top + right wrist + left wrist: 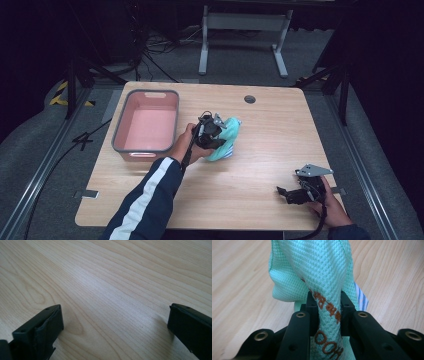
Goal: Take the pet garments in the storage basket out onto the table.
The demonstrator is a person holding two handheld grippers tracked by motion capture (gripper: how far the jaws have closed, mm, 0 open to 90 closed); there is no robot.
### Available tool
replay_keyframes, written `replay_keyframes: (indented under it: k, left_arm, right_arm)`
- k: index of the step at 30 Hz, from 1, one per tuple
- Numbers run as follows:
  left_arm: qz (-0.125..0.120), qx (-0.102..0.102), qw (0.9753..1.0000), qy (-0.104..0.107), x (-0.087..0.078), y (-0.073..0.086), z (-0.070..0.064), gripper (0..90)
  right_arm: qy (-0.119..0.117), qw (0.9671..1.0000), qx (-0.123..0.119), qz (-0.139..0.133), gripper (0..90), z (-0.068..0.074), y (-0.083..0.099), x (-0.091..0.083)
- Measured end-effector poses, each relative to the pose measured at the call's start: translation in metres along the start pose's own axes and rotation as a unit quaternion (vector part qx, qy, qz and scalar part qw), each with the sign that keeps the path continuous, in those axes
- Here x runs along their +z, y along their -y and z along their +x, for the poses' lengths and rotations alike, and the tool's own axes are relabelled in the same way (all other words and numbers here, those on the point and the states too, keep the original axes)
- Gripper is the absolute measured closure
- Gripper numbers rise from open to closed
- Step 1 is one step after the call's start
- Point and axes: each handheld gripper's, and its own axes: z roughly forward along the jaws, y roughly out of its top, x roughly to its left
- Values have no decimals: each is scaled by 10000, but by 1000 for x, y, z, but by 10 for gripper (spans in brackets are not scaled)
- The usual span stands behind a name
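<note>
Pink bin (146,122) (grey-rimmed), wooden table (270,145).

A dark recording lab: wooden table (260,165) ringed by black curtains, floor rails and cables.

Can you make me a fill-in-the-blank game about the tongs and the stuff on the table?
1. The left tongs are shut on a mint-green ____.
2. The right tongs are wide ____, with bare wooden table between their jaws.
3. The tub near the left hand is ____ inside, with a grey rim.
4. The writing stitched on the cloth is ____ in colour.

Missing words: cloth; open; pink; brown
</note>
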Motion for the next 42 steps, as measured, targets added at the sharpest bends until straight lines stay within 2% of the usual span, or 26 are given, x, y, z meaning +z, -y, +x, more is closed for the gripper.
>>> replay_keyframes:
  k: [5,9,16,24,26,30,35,42]
  left_arm:
    - [114,-17,9999,91,16,5,-1,759]
    - [99,-76,9998,175,26,8,-3,754]
    - [135,-61,9996,253,36,11,-9,737]
    - [259,-71,9989,382,49,13,-16,648]
    - [276,-37,9990,361,52,14,-19,627]
    - [390,131,9987,292,54,12,-24,598]
    - [297,149,9992,244,51,10,-27,532]
    - [144,280,9993,196,42,6,-32,448]
  right_arm:
    - [3,10000,-2,2,4,0,0,0]
    - [-1,10000,0,2,4,0,0,0]
    - [0,10000,0,1,4,0,0,0]
    - [0,10000,-1,1,4,0,0,0]
    - [1,10000,0,1,4,0,0,0]
    - [0,10000,0,0,4,0,0,0]
    - [-1,10000,2,2,4,0,0,0]
    - [-1,10000,0,1,4,0,0,0]
